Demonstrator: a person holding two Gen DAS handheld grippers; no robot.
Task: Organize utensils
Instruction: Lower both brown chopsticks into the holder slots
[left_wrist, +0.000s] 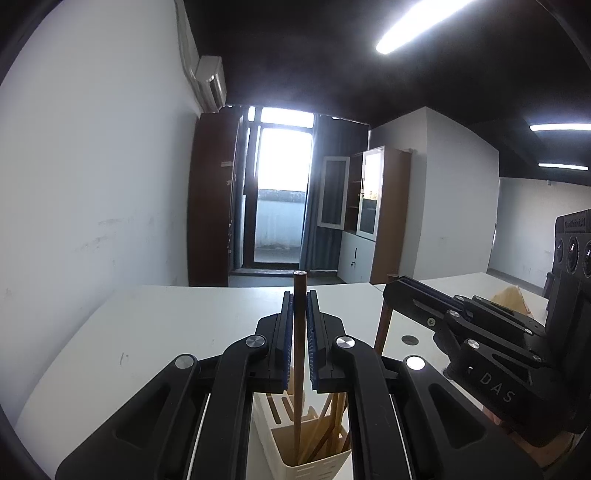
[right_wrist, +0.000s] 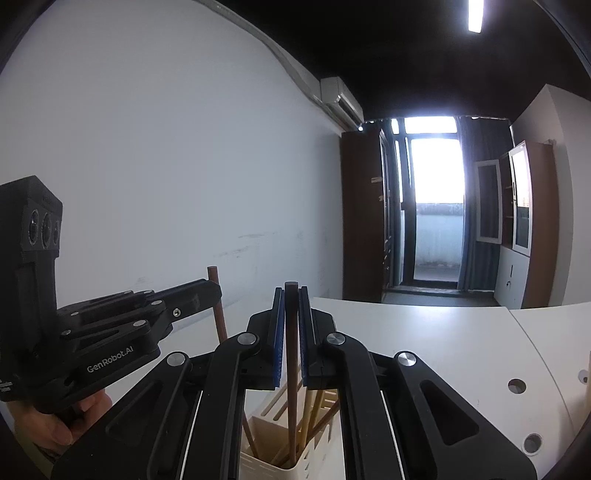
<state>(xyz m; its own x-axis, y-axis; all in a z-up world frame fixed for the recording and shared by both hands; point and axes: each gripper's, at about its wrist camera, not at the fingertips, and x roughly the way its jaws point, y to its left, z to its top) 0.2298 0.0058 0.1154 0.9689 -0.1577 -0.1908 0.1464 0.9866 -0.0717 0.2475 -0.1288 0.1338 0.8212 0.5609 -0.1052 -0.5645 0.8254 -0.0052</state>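
While both dark brown wooden chopsticks stand nearly upright with their lower ends already inside the cream-white slotted plastic utensil holder (left_wrist: 310, 461), the step in hand looks like the final lowering and letting go. Starting at the left, the left gripper (left_wrist: 300, 325) has its blue-padded jaws pinched narrow on the left chopstick (left_wrist: 299, 354), whose tip reaches down among the paler bamboo sticks (left_wrist: 325, 424) leaning in the same compartment. To its right, the right gripper (right_wrist: 291, 325) clamps the right chopstick (right_wrist: 291, 369) just as tightly, and that stick also dips into the holder, close to the front wall. The holder sits on the white table (left_wrist: 147, 332), directly below both tools, and the two grippers are close beside each other without touching, as far as I can tell. To finish well, I judge each stick should stay vertical and sink until its foot meets the bottom, then the jaws should part only slightly, one side at a time, so neither stick tips against its neighbour or nudges the light holder. Pulling back straight would avoid snagging the upright tops.
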